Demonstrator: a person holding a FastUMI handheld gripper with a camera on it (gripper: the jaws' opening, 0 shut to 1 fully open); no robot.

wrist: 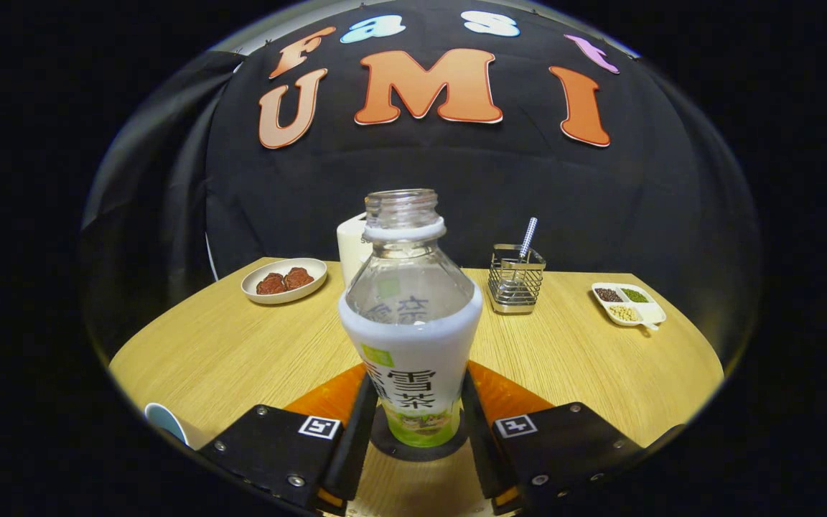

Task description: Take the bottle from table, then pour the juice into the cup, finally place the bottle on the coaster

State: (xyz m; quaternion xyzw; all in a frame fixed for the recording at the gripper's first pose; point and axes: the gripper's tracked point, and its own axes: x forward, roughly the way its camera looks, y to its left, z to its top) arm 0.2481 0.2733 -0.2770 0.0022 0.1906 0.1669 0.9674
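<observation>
While I hold the tongs [413, 420] level over the table [227, 352], the bottle [410, 323] stands upright between the two fingers, uncapped, clear at the top with a white label wrap lower down. Both fingers sit against its lower sides, one on each flank, so I read the tongs as closed on the bottle. Its base rests on a dark round coaster [385, 444], which shows just under the bottle between the fingers; an orange patch [331, 398] lies under that, spreading out to both sides behind the fingers. I can't tell if the bottle is lifted off the coaster or fully seated; it looks seated.

Cup [164, 422]: white with a blue inside, low and off to the left of the left finger, near the table edge, well apart from the bottle, partly cut off.

Beyond the fingers, far side of the table: a plate [284, 280] with two reddish-brown lumps, ahead and left. A white container [352, 248] right behind the bottle's neck, mostly hidden by it. A wire rack [517, 280] with a metal-handled thing standing in it, ahead and slightly right. A white divided tray [629, 304] with dark, green and pale grains in separate sections, far right.

Liquid level in the bottle: clear upper part looks empty, rest hidden by label.
</observation>
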